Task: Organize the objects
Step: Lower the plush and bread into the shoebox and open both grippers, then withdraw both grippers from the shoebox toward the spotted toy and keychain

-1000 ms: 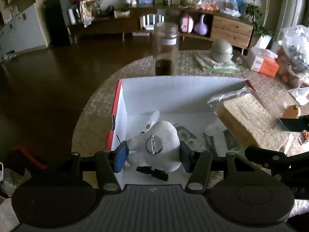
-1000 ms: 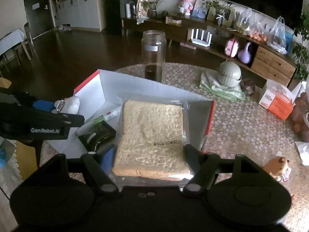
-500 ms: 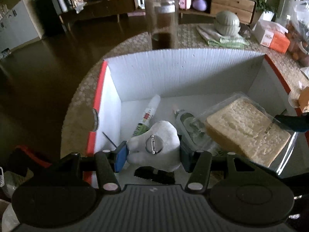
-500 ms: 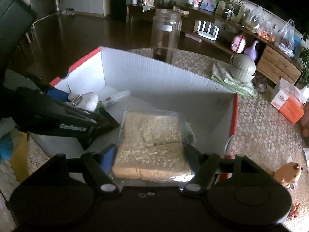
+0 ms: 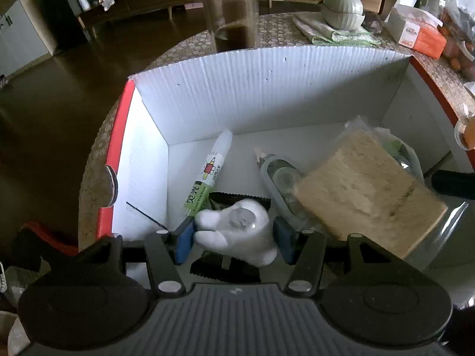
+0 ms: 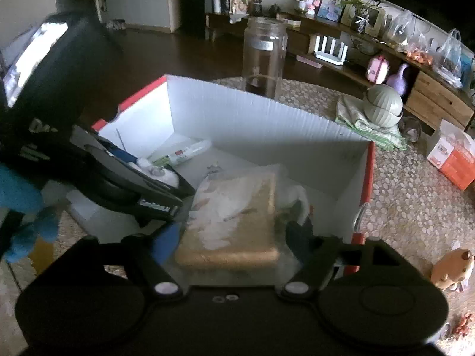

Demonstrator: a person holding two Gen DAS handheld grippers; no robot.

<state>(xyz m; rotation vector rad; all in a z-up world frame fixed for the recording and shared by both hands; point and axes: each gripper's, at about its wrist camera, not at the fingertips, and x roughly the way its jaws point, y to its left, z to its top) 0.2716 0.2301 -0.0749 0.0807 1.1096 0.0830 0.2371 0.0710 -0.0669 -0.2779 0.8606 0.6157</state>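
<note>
Both my tongs have dropped into the box (image 5: pixel 267 83). Left tongs (image 5: pixel 234 237) still clamp the white figurine (image 5: pixel 237 231); right tongs (image 6: pixel 234 240) are opening around the bagged bread (image 6: pixel 234 225), releasing it.

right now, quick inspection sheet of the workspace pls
surface: round pebble-pattern table, white box on it
job's things: white plush toy, bagged bread slice, glue stick, all inside the box
clutter: glass jar, green bowl on cloth, orange carton
grippers: left hand-held gripper shut on the toy; right hand-held gripper opening, bread between its jaws
cables: nothing seen
surroundings: wooden sideboard, dark floor
</note>
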